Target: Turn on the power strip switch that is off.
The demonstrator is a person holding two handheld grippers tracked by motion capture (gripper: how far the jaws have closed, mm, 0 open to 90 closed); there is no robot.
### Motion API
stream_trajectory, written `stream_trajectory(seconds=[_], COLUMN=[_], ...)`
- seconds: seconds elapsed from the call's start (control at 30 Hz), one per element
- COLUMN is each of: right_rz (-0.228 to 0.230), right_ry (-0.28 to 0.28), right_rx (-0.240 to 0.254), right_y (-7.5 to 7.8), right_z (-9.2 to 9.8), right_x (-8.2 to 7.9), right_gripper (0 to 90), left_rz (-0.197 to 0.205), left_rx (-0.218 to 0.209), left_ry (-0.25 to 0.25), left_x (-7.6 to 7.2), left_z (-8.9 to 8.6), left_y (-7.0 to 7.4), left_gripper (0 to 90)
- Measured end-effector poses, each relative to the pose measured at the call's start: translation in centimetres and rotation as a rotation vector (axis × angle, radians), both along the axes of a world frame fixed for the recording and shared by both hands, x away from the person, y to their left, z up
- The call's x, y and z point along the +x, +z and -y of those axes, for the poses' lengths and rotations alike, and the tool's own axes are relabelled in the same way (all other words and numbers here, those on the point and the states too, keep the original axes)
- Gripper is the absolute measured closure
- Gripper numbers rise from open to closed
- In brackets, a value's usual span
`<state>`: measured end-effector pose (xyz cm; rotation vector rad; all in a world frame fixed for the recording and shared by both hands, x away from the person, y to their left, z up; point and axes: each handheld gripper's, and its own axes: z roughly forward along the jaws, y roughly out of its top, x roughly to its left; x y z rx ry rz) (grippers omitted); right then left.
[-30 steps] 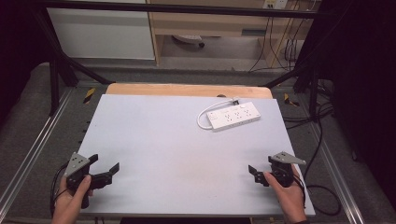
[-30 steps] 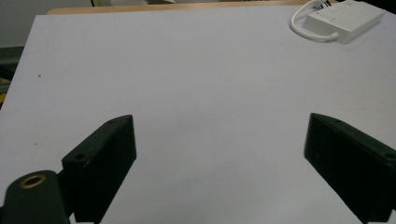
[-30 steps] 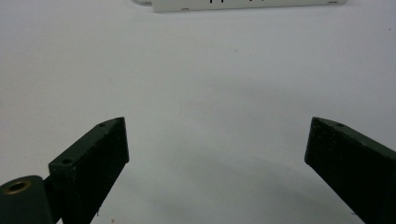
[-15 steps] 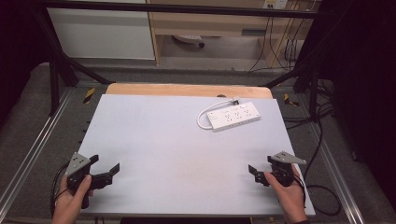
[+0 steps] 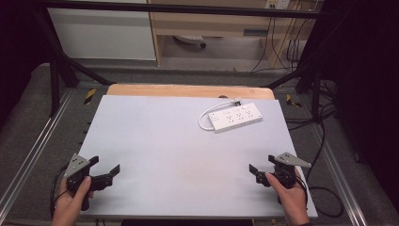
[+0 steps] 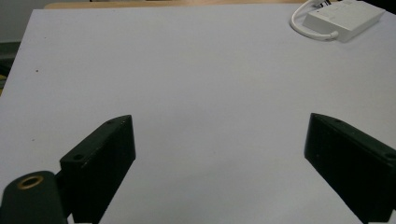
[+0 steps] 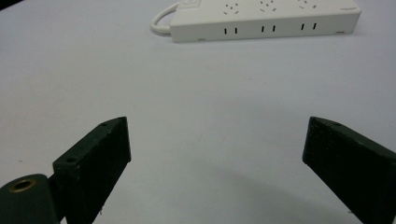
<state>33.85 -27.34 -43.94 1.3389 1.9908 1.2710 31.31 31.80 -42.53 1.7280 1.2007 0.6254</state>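
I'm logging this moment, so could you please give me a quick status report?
Left gripper and right gripper open, empty, at near edge. Power strip untouched, far right. Nothing between.

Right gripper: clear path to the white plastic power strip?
Probably yes. The right gripper, jaws open, faces the white plastic power strip across bare grey table; nothing lies between them.

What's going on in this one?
A person holds a gripper in each hand at the near edge of the table. The left gripper and the right gripper are both open and hold nothing. The one thing on the table is a white power strip with its short cord looped beside it, lying at the far right, closer to the right gripper. Neither gripper touches it.
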Motion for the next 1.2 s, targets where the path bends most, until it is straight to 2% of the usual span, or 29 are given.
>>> stream_trajectory(seconds=[0.07,0.2,0.23,0.4,0.47,0.73,0.9,1.07,1.2], right_rz=[0.011,0.020,0.029,0.057,0.065,0.066,0.079,0.092,0.096], right_ry=[0.002,0.013,0.027,0.021,-0.015,-0.016,-0.004,-0.005,-0.006], right_rx=[0.015,0.012,0.015,0.000,-0.009,-0.011,-0.016,-0.025,-0.035], right_y=[0.3,1.0,1.5,2.3,2.7,3.8,5.2,6.3,7.2], right_z=[-0.1,-0.2,-0.2,0.0,0.3,0.7,0.8,0.8,0.7], right_x=[-0.2,-0.2,0.0,0.7,1.4,3.8,5.4,6.6,7.6], right_gripper=[8.0,7.9,7.9,7.7,7.0,6.2,5.9,5.5,4.9], left_rz=[0.000,-0.004,-0.004,-0.013,-0.016,-0.027,-0.023,-0.019,-0.014], left_rx=[-0.001,-0.010,-0.011,-0.019,-0.023,-0.012,-0.008,-0.005,-0.017], left_ry=[-0.001,-0.002,-0.003,0.007,0.003,-0.021,-0.014,-0.028,-0.025], left_x=[0.0,0.0,0.0,0.1,0.1,0.6,1.7,2.8,3.3], left_z=[0.0,0.0,0.0,-0.1,-0.1,0.5,0.7,0.9,1.0], left_y=[0.0,0.0,-0.1,-0.1,-0.2,-0.4,-0.4,-0.5,-0.5], left_gripper=[8.8,8.7,8.6,7.4,6.9,6.9,7.4,6.8,6.8])
